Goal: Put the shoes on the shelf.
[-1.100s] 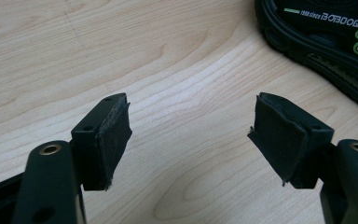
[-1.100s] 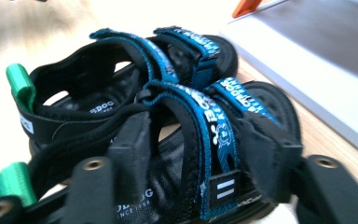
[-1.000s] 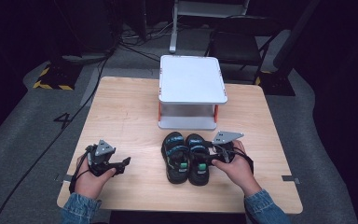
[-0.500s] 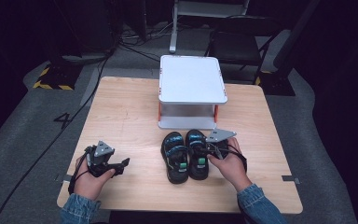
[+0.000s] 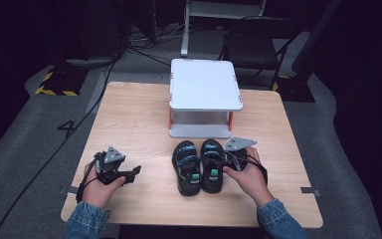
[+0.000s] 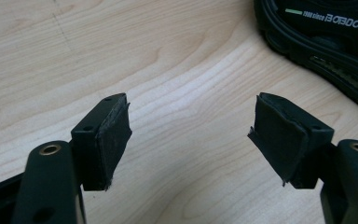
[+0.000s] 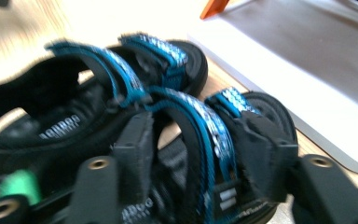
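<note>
Two black sandals with blue straps lie side by side mid-table, the left sandal (image 5: pixel 186 168) and the right sandal (image 5: pixel 211 167). My right gripper (image 5: pixel 222 162) reaches in from the right over the right sandal. In the right gripper view its jaws (image 7: pixel 198 135) straddle a blue strap (image 7: pixel 209 126); they have just been opening and the pads stand off it. My left gripper (image 5: pixel 132 172) rests low over bare wood at the front left, open with nothing between its pads (image 6: pixel 191 116). A sandal's sole edge (image 6: pixel 326 42) shows at the upper right of the left gripper view.
A white two-level stand (image 5: pixel 204 92) with orange posts sits just behind the sandals; its lower shelf (image 7: pixel 307 60) lies close beyond them. The wooden table (image 5: pixel 129 114) has bare room on its left half. Chairs and cables lie on the floor behind.
The right forearm has swung slightly to the left while its gripper stays at the right sandal. The left hand and both sandals have not moved.
</note>
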